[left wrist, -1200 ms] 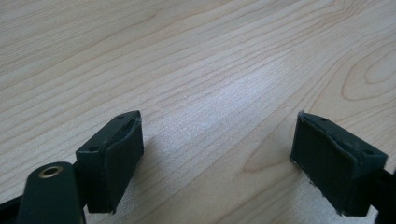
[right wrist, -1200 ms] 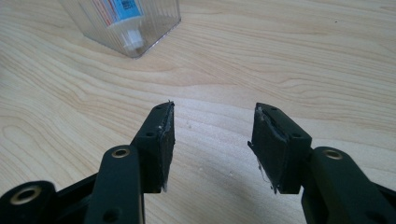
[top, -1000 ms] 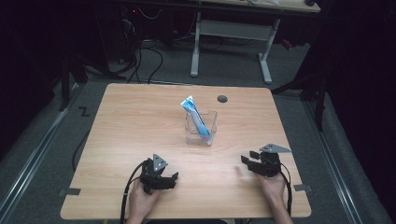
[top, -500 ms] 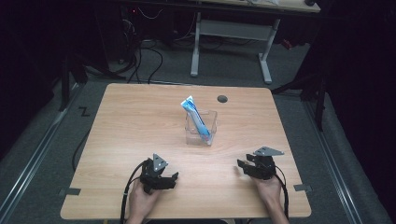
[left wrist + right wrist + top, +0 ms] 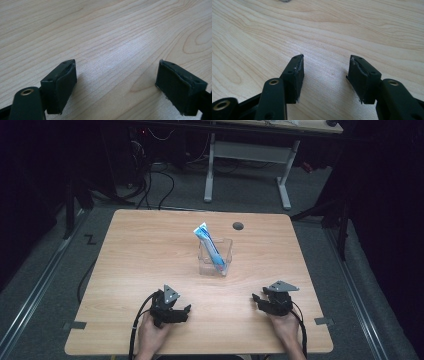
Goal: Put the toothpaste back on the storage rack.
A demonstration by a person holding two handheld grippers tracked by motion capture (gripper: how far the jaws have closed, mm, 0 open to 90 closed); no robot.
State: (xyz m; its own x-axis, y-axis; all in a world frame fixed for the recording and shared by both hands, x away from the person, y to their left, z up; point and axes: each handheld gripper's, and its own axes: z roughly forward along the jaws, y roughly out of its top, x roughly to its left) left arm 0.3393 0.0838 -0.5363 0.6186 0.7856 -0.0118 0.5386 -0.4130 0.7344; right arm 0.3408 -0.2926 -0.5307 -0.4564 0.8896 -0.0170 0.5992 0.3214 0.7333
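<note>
A blue-and-white tube (image 5: 210, 246) stands in a clear plastic container (image 5: 215, 257) near the middle of the table (image 5: 140, 250), a little toward its far edge. Its long axis leans: the flat white end points up and toward the far left corner, the lower end sits against the container's floor on the side nearer the right edge.

The left gripper (image 5: 183, 312) and the right gripper (image 5: 258, 301) rest close to the near edge, each in a hand, with the container well apart from both, farther in and between them. Both are released and hold nothing. The right gripper's jaws have just been opening, with only bare wood between them.

The high view gives the tube, the container and a round dark hole (image 5: 238, 226) near the far edge. The left gripper view shows its own pads (image 5: 65, 85) wide apart over bare wood grain; the right gripper view shows its pads (image 5: 295, 77) set somewhat closer together.
</note>
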